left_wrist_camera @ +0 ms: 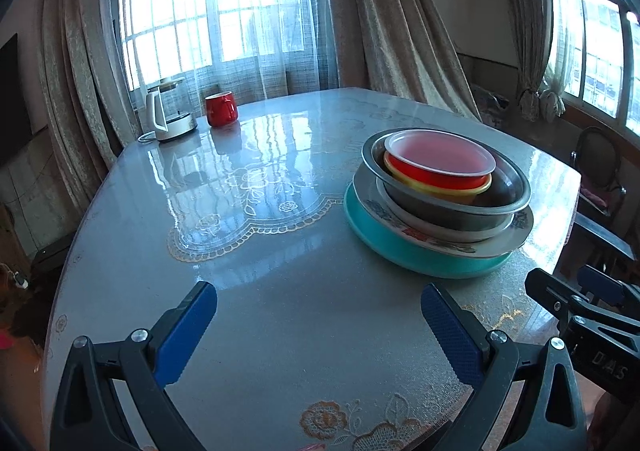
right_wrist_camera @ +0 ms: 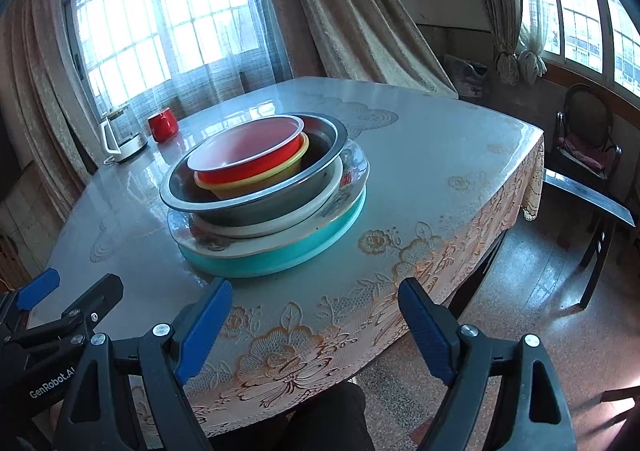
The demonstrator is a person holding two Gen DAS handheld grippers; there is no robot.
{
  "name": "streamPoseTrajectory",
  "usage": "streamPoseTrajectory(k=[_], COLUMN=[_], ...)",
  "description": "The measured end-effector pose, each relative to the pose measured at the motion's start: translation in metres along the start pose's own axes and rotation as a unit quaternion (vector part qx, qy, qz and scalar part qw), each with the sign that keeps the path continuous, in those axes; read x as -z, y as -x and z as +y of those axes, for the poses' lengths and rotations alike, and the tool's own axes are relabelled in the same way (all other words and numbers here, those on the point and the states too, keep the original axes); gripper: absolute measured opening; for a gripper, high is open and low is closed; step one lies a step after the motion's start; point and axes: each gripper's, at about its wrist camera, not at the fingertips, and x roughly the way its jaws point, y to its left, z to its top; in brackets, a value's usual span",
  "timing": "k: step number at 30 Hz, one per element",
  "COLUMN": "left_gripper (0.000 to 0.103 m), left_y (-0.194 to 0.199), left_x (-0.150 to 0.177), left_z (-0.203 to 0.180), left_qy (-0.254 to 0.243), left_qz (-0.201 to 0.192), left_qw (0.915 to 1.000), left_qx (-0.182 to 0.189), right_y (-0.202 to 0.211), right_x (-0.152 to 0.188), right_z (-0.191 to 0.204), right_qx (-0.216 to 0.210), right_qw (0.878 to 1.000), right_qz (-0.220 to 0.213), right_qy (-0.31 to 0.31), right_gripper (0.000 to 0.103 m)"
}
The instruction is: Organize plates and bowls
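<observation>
One stack of dishes stands on the table [left_wrist_camera: 280, 311]. From the bottom up it holds a teal plate [left_wrist_camera: 416, 255] [right_wrist_camera: 280, 255], a flowered plate [left_wrist_camera: 516, 229] [right_wrist_camera: 352, 167], a white dish [right_wrist_camera: 272, 225], a steel bowl [left_wrist_camera: 452, 207] [right_wrist_camera: 248, 203], a yellow bowl [left_wrist_camera: 440, 189] [right_wrist_camera: 256, 187] and a red bowl [left_wrist_camera: 440, 167] [right_wrist_camera: 248, 159]. My left gripper [left_wrist_camera: 319, 317] is open over bare tabletop, short of the stack and to its left. My right gripper [right_wrist_camera: 316, 315] is open above the table's near edge, short of the stack. Neither holds anything.
A red mug [left_wrist_camera: 221, 108] [right_wrist_camera: 163, 124] and a white kettle [left_wrist_camera: 168, 115] [right_wrist_camera: 120, 139] stand at the far left of the table. Curtained windows lie behind. A dark chair [right_wrist_camera: 584, 139] and a bench [right_wrist_camera: 592, 199] stand to the right. The table's edge and tiled floor [right_wrist_camera: 520, 291] show below my right gripper.
</observation>
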Motion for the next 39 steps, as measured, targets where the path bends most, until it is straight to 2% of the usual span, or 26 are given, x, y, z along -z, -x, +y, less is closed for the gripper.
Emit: streamPoseTrajectory(k=[39], left_gripper=[0.103], left_y=[-0.0061], left_x=[0.0035], left_z=[-0.0019], left_qy=[0.007], left_qz=[0.03], left_qw=[0.9995], left_qx=[0.012], right_y=[-0.0064], right_x=[0.0013], right_z=[0.0003], right_qx=[-0.005], right_qw=[1.0], right_qz=[0.014], right_qy=[-0.005], right_gripper=[0.086])
